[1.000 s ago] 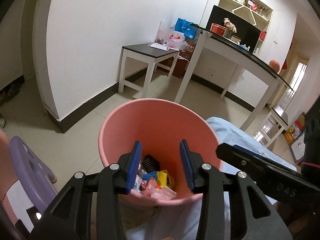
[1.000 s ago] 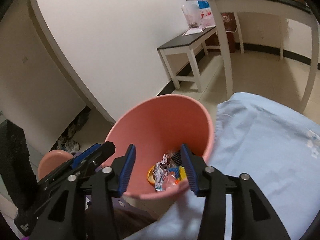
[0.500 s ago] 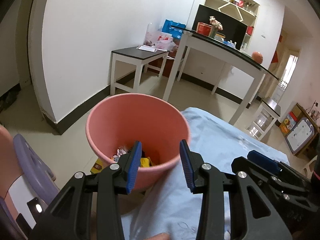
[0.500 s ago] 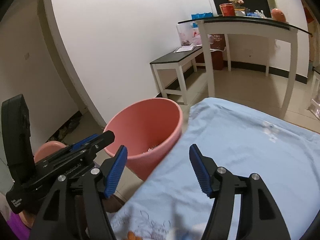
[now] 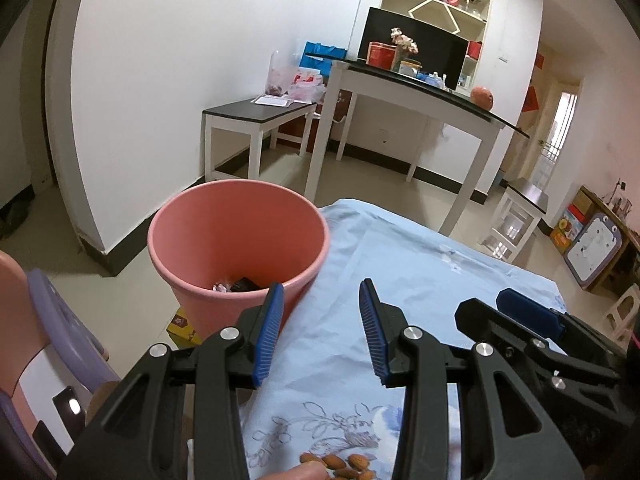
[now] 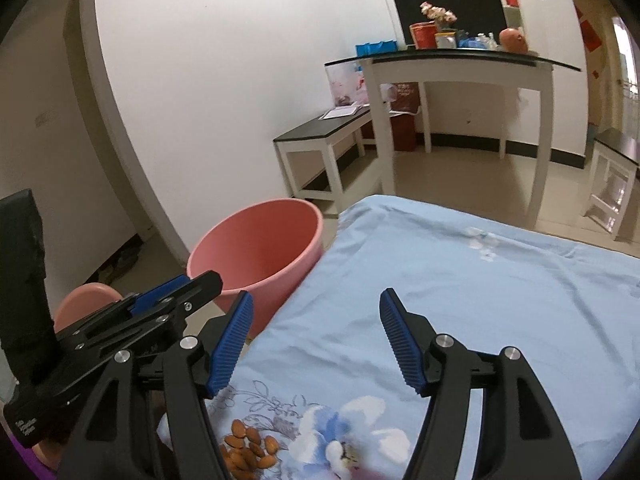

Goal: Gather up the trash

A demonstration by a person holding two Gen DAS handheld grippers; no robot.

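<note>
A pink bin stands on the floor against the edge of the table, with wrappers at its bottom. My left gripper is open and empty, hovering above the light-blue flowered cloth just right of the bin. My right gripper is open wide and empty over the same cloth, with the bin to its upper left. A small heap of almonds lies on the cloth near both grippers, also visible in the left wrist view as almonds. A person's fingertip shows beside them.
A purple chair stands left of the bin, and a yellow box lies on the floor at its foot. Behind are a low dark-topped bench, a tall white table and a small stool.
Both grippers have drawn back from above the bin's mouth to over the blue cloth. The right jaws have spread wider. The almonds have come into view.
</note>
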